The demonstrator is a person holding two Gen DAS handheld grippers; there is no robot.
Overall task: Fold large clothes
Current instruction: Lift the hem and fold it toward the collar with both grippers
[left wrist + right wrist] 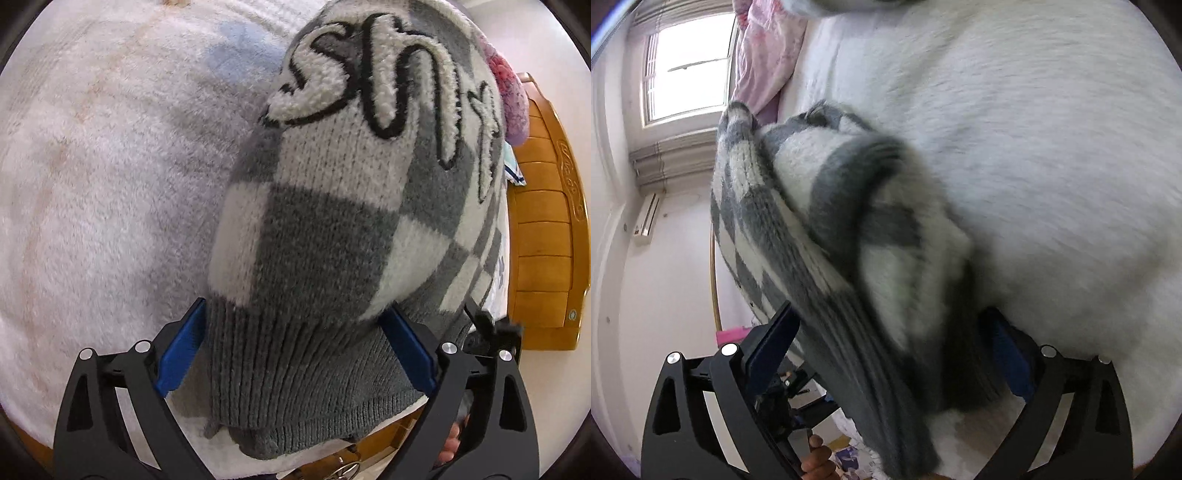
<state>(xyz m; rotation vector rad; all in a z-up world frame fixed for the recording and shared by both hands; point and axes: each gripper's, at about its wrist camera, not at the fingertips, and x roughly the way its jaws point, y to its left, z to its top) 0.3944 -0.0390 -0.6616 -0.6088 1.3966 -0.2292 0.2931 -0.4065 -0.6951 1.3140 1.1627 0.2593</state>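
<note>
A gray and white checked sweater (332, 229) lies on a fluffy white blanket (110, 184). It has big fuzzy white letters (373, 74) with black edges at its far end. The left gripper (295, 350) has its blue pads (183, 350) spread wide, one on each side of the sweater's ribbed gray hem (295, 376). They may be just touching it. A wooden bed frame (546, 221) is on the right.

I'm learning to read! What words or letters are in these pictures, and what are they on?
Fluffy looped letters on the checked sweater: they run past its edge, so I cannot read them.
Carved mark on the wooden bed frame: too small to read.
Right wrist view: none.
</note>
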